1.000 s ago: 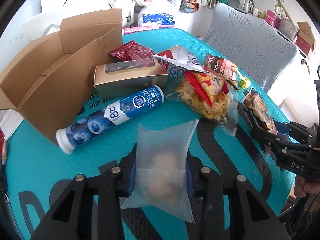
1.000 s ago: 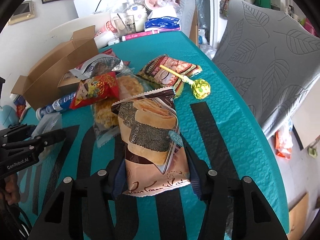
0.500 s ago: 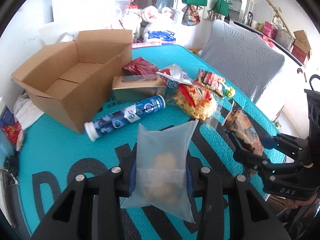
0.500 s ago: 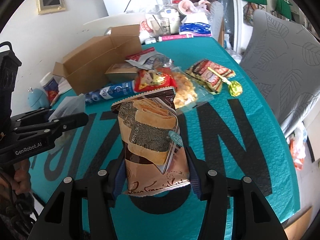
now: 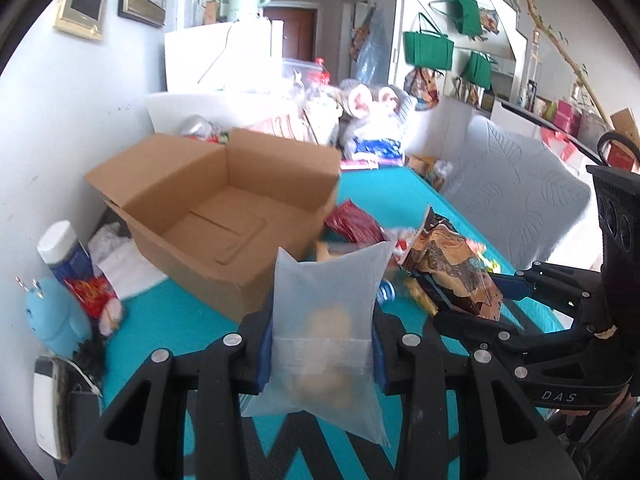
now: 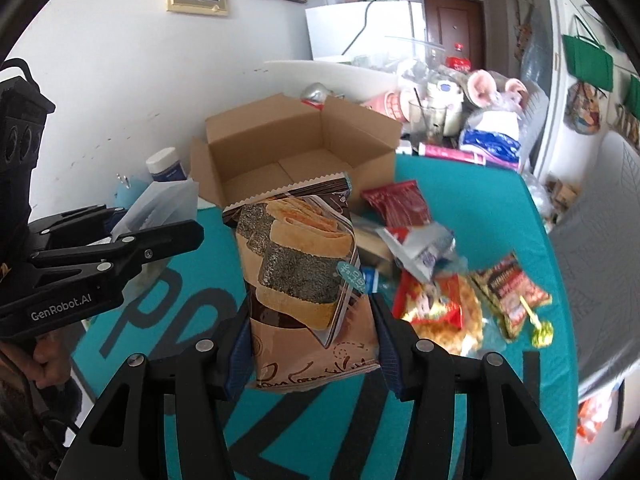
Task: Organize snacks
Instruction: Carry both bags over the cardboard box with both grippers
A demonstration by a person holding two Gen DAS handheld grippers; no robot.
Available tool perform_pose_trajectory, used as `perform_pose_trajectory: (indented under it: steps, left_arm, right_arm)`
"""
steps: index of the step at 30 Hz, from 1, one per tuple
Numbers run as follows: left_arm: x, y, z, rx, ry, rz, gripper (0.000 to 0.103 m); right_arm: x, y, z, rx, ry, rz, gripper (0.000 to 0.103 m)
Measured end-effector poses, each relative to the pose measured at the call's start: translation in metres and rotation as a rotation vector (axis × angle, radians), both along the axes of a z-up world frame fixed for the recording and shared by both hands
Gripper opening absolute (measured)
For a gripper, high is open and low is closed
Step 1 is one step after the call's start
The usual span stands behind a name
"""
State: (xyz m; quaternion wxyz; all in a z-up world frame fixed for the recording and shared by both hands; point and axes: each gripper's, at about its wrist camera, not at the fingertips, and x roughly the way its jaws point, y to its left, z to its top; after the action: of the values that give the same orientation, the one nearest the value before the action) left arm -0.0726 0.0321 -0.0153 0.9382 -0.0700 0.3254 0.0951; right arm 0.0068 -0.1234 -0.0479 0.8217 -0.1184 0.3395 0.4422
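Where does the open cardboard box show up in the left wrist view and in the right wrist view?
Left wrist view: the cardboard box sits left of centre, behind the frosted pouch.
Right wrist view: the cardboard box sits upper centre, behind the top of the brown seaweed-roll bag.
Shared landmark: the red snack packet lies on the teal tablecloth just right of the box in both.

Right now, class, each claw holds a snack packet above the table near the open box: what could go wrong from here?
1. The left claw pinches the frosted pouch low down; it might slip out.
2. The right claw with the brown seaweed-roll packet hangs close by; both heading into the cardboard box could collide.
3. The box's raised flap might snag a packet.
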Motion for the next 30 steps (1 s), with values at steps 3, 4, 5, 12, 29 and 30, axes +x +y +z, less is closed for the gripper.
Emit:
perform_pose_trajectory:
  steps: [3, 4, 5, 12, 29, 30]
  left_arm:
    - [0.008, 0.016, 0.015, -0.002, -0.030, 0.016, 0.037]
    - [0.011, 0.022, 0.020, -0.003, -0.039, 0.020, 0.037]
    - [0.015, 0.027, 0.025, -0.003, -0.049, 0.022, 0.037]
    - [0.041, 0.068, 0.054, 0.007, -0.122, 0.067, 0.037]
    - [0.143, 0.180, 0.057, -0.020, -0.163, 0.220, 0.037]
    - [0.148, 0.186, 0.056, -0.017, -0.154, 0.222, 0.037]
  right_arm:
    - [0.007, 0.019, 0.017, 0.023, -0.010, 0.042, 0.053]
    - [0.010, 0.024, 0.023, 0.028, -0.012, 0.053, 0.053]
    - [0.012, 0.031, 0.029, 0.033, -0.013, 0.061, 0.053]
    - [0.032, 0.075, 0.065, 0.072, -0.044, 0.102, 0.053]
    - [0.132, 0.182, 0.079, 0.098, -0.057, 0.074, 0.053]
    - [0.137, 0.188, 0.078, 0.096, -0.060, 0.072, 0.053]
